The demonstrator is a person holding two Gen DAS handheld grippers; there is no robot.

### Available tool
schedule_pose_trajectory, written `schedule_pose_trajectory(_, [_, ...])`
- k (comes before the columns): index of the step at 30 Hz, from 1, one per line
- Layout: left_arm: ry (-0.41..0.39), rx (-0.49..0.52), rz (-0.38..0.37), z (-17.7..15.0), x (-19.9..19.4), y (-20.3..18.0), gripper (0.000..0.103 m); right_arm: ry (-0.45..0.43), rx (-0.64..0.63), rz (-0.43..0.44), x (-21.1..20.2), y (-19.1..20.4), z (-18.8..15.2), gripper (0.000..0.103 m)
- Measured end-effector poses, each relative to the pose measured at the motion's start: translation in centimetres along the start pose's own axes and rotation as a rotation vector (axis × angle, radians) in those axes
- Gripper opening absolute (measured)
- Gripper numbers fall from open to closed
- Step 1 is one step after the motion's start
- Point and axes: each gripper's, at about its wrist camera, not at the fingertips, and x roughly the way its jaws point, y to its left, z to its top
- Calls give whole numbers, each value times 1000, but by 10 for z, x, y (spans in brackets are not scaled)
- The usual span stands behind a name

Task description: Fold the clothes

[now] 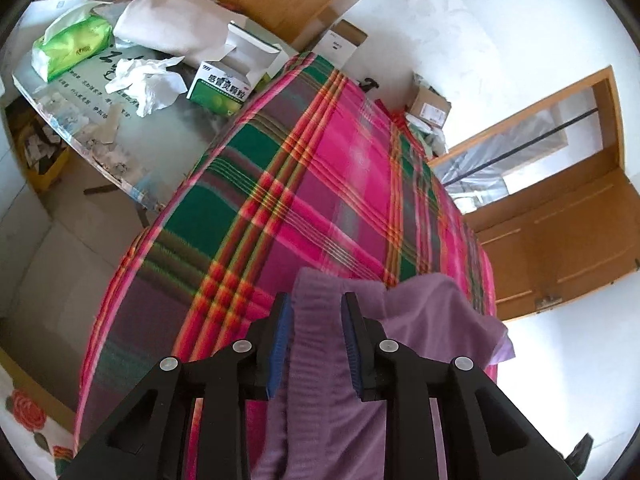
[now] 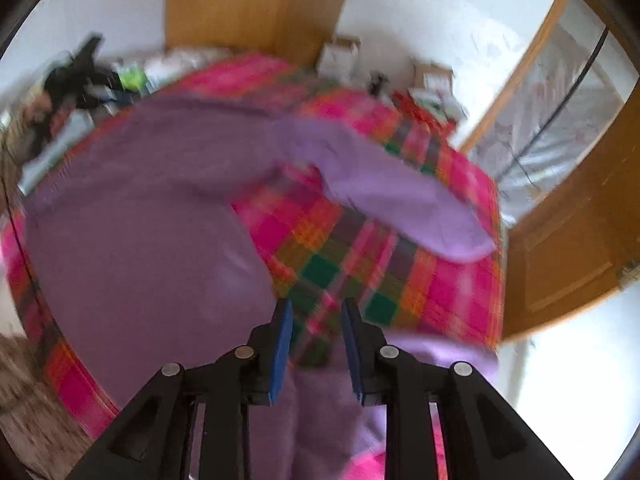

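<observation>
Left wrist view: my left gripper (image 1: 316, 320) points along a bed covered in a plaid blanket (image 1: 280, 184) of pink, green and orange. A purple garment (image 1: 424, 312) lies at the near end of the bed, and a ribbed band of it runs between my two blue-padded fingers (image 1: 282, 344). The jaws stand parted with the cloth between them; I cannot tell whether they are actually pinching it. Beyond the bed, to the left, a glass-topped table (image 1: 160, 136) carries a green tissue pack (image 1: 72, 46), crumpled tissue (image 1: 146, 82) and a green-and-white medicine box (image 1: 220, 90). A wooden door (image 1: 560, 236) stands at right.

In the right wrist view (heavily blurred), my right gripper (image 2: 316, 320) hangs over the same bed, jaws apart and nothing clearly between the tips. The purple garment (image 2: 140, 216) spreads across the left of the blanket (image 2: 440, 280), one sleeve (image 2: 400, 196) stretching out to the right.
</observation>
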Motion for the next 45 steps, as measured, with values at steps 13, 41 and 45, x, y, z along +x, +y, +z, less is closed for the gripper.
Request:
schedule_pose_trajectory(13, [39, -67, -27, 8, 19, 11, 27, -188, -19, 30, 48, -13, 105, 36])
schedule_pose_trajectory(41, [254, 26, -221, -44, 39, -46, 30, -71, -58, 245, 180, 15, 241, 39])
schedule_pose_trajectory(45, [277, 38, -195, -48, 44, -50, 34, -76, -40, 257, 184, 17, 239, 39])
